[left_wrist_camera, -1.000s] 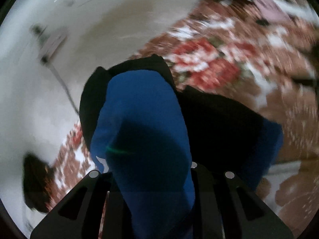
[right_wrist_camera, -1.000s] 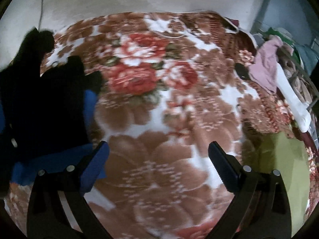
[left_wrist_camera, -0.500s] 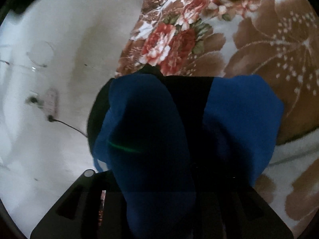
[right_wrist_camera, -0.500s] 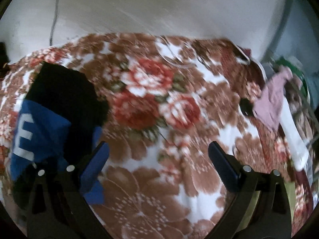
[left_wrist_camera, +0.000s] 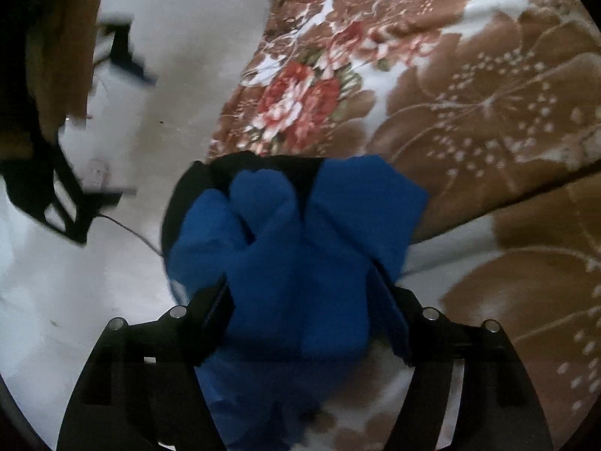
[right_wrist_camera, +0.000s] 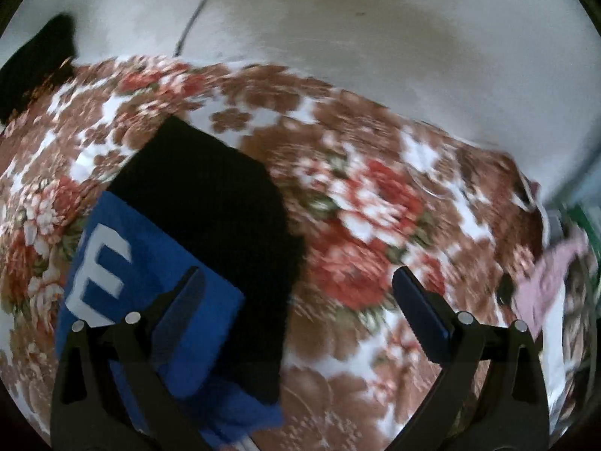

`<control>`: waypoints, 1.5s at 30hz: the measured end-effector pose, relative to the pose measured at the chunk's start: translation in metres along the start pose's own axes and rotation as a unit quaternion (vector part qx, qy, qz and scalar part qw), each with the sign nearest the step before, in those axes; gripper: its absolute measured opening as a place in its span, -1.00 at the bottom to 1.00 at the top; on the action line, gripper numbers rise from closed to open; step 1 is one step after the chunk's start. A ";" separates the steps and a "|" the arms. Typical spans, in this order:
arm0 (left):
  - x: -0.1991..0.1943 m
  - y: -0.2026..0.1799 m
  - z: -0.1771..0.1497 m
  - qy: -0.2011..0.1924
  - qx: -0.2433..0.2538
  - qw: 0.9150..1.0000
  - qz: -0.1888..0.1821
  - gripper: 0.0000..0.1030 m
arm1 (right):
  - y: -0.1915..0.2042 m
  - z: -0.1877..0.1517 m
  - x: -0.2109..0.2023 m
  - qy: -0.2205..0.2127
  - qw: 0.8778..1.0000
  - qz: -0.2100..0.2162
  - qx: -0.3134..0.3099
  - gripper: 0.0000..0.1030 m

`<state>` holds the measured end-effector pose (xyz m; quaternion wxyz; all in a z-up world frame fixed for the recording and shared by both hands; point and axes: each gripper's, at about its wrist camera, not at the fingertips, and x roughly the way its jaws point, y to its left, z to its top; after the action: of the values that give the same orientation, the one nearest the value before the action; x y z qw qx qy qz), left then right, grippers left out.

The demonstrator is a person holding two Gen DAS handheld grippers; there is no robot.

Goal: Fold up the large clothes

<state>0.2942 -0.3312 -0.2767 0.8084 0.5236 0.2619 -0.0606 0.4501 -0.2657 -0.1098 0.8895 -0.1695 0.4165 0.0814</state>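
1. While the left gripper (left_wrist_camera: 300, 323) has its jaws pinching a thick bunch of blue cloth, the garment (left_wrist_camera: 300, 248) fills the gap between them, so the hold looks meant to keep the folded layers stacked while they are carried or set down.

2. Seen from the right wrist, the garment (right_wrist_camera: 195, 248) lies at about 9 o'clock on the flowered blanket (right_wrist_camera: 357, 225), black panel uppermost and a blue panel with a white letter (right_wrist_camera: 99, 270) nearer the camera. It already makes a compact block, so I judge the folding is well along.

3. The right gripper (right_wrist_camera: 300, 300) has its jaws spread wide with nothing between them. One finger reaches over the blue panel; whether it touches the cloth I cannot tell, since the frame is blurred. Spread like this, it seems ready to press or steady the pile.

4. In the left view the blanket (left_wrist_camera: 469, 94) runs from 12 to 4 o'clock, with a pale wall (left_wrist_camera: 188, 37) at 10 o'clock. The bundle sits near the blanket's edge, probably to leave the middle free.

5. A pink cloth (right_wrist_camera: 544, 282) lies at 3 o'clock in the right view, well apart from the garment.
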 end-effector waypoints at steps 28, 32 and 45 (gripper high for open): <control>-0.054 0.193 -0.116 -0.135 -0.235 0.950 -0.159 0.90 | 0.013 -0.005 0.028 -0.059 0.998 0.006 -0.021 0.91; 0.026 0.267 -0.136 -0.088 -0.255 0.953 -0.140 0.89 | 0.036 -0.046 0.001 -0.042 0.999 0.027 -0.004 0.91; 0.199 0.213 -0.063 -0.015 -0.294 0.907 -0.300 0.90 | 0.042 -0.123 0.049 0.007 1.000 0.018 -0.010 0.90</control>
<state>0.5214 -0.1457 -0.2199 0.8734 0.1575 0.4002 -0.2284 0.3821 -0.2721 -0.2309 0.8833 -0.1716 0.4246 0.1002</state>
